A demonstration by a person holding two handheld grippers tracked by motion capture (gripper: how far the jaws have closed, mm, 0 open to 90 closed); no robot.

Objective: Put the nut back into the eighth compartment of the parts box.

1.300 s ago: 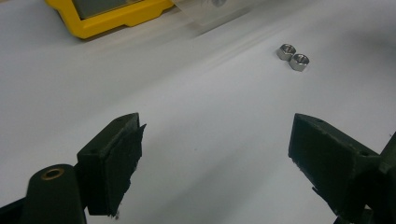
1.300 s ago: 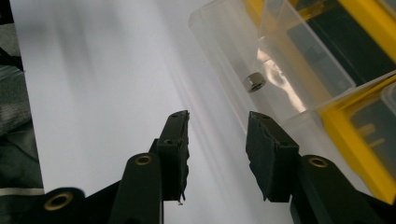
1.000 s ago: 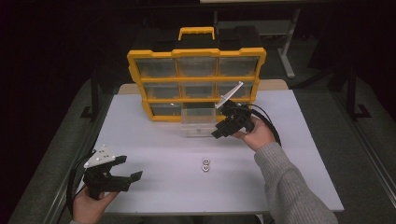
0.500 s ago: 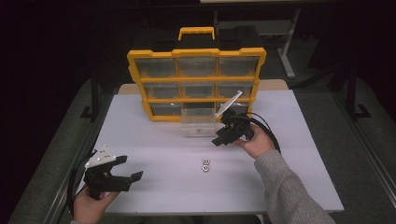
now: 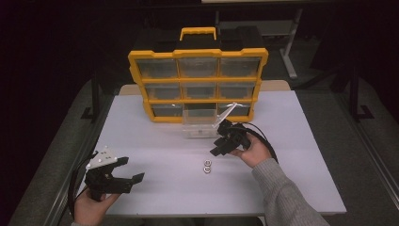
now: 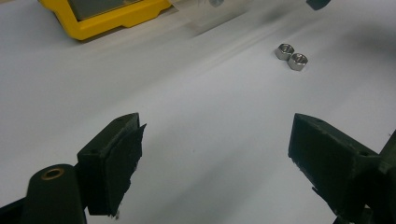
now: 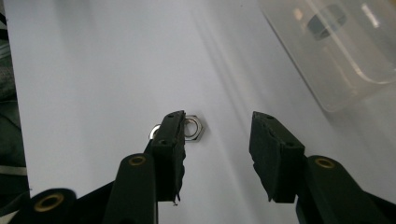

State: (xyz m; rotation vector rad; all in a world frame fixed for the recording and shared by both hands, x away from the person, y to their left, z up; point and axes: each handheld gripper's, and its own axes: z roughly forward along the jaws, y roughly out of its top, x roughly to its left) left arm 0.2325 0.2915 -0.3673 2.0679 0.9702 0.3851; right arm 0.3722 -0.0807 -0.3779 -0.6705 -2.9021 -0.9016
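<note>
A dark room surrounds a white bench (image 5: 291, 179). At seven o'clock the left tool (image 5: 123, 173) is held spread and empty, where it was a second ago. Near centre lie two nuts (image 5: 207, 166), touching. The right tool (image 5: 225, 141), at one o'clock from them, has been lowered from the clear drawer (image 5: 200, 127) toward them, jaws parted, nothing gripped; a pickup appears imminent. Behind stands the yellow organiser (image 5: 198, 84).

Two nuts (image 5: 207, 165) lie on the desk (image 5: 155, 141). One yellow organizer (image 5: 197, 84) has nine drawers; one clear drawer (image 5: 200, 126) sits pulled out. Two grippers.
</note>
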